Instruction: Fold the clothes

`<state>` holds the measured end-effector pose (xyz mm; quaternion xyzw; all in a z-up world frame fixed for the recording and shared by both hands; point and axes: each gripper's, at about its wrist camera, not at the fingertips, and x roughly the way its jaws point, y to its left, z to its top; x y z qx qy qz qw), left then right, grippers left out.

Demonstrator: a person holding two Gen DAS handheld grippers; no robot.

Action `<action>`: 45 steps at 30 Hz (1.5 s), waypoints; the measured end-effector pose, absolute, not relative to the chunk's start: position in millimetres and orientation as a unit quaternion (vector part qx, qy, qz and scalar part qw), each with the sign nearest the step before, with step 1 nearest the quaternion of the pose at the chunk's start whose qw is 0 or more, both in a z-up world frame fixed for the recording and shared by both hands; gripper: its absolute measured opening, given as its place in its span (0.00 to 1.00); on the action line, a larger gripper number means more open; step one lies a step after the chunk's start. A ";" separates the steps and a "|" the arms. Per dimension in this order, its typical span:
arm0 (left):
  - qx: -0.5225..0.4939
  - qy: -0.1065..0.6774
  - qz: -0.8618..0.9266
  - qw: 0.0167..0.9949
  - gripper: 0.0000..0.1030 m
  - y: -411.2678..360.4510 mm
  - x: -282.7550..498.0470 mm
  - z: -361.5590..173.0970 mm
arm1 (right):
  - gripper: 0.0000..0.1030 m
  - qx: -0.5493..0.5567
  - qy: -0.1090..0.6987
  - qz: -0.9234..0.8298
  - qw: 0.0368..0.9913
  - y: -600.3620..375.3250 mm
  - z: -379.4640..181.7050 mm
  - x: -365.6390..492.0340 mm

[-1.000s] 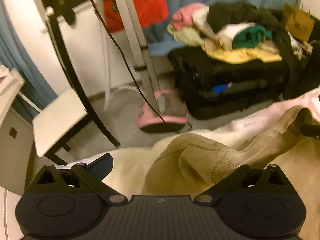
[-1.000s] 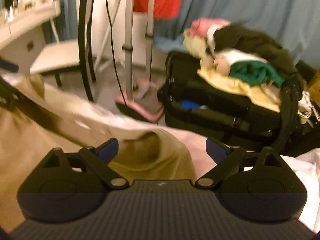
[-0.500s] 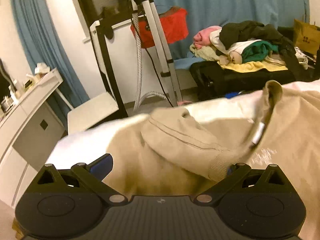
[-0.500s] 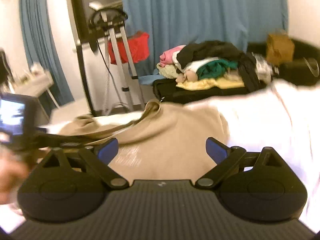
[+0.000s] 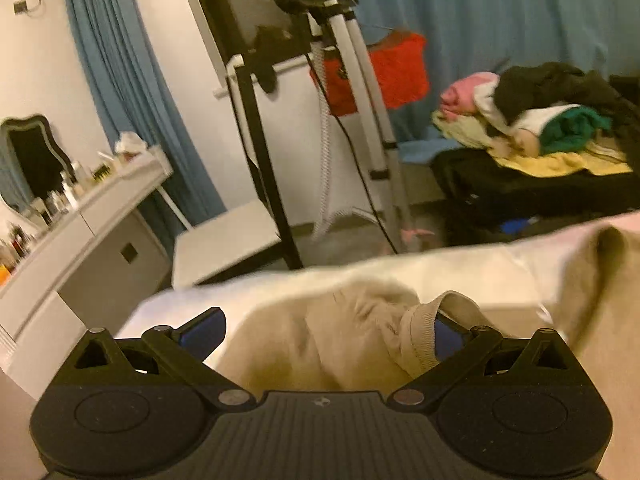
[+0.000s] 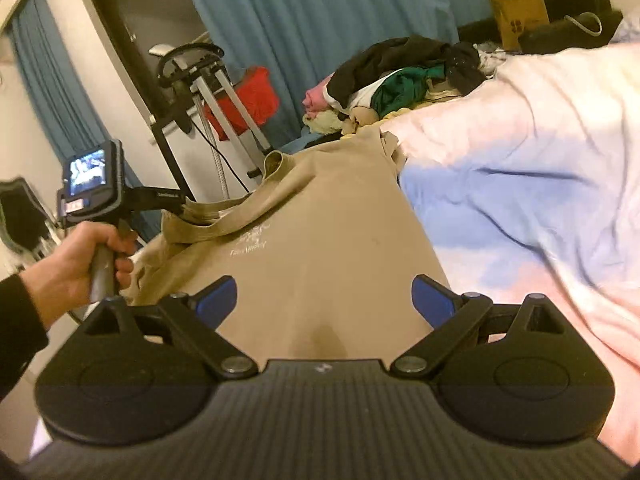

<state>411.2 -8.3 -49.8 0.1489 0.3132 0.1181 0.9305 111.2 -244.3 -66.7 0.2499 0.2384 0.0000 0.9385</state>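
A tan sweatshirt (image 6: 320, 240) lies spread on the bed (image 6: 540, 160), its collar towards the far edge and small white print on the chest. My right gripper (image 6: 325, 298) hovers open over its near hem with nothing between the fingers. At the left of the right wrist view a hand (image 6: 76, 256) holds my left gripper (image 6: 172, 200) by a bunched sleeve. In the left wrist view the left gripper (image 5: 326, 330) is open, crumpled sweatshirt (image 5: 320, 344) fills the gap, and a ribbed cuff (image 5: 420, 332) drapes over the right finger.
Beyond the bed, a clothes pile (image 5: 540, 132) sits on a black suitcase (image 5: 520, 192). A garment steamer stand (image 5: 360, 120) with a red cloth (image 5: 396, 68) stands on the floor beside a white stool (image 5: 228, 240). A white dresser (image 5: 80, 224) carries bottles at left. A paper bag (image 6: 516, 12) is at far right.
Both views swung up from the floor. The sweatshirt went from a raised heap to lying flat on the bed. The right gripper drew back to the hem; the cuff stays on the left finger.
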 end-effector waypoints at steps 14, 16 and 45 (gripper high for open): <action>0.240 0.365 0.143 0.888 1.00 -51.2 578.1 -71.3 | 0.93 0.213 0.215 -0.037 0.952 -269.3 -120.6 165.4; 0.267 0.405 0.105 0.868 1.00 -58.1 581.7 -85.8 | 0.93 0.214 0.218 -0.035 0.952 -269.9 -123.3 168.0; 0.200 0.354 -0.202 0.891 0.74 -276.2 389.5 -53.2 | 0.93 0.240 0.199 -0.063 0.948 -290.2 -99.9 134.7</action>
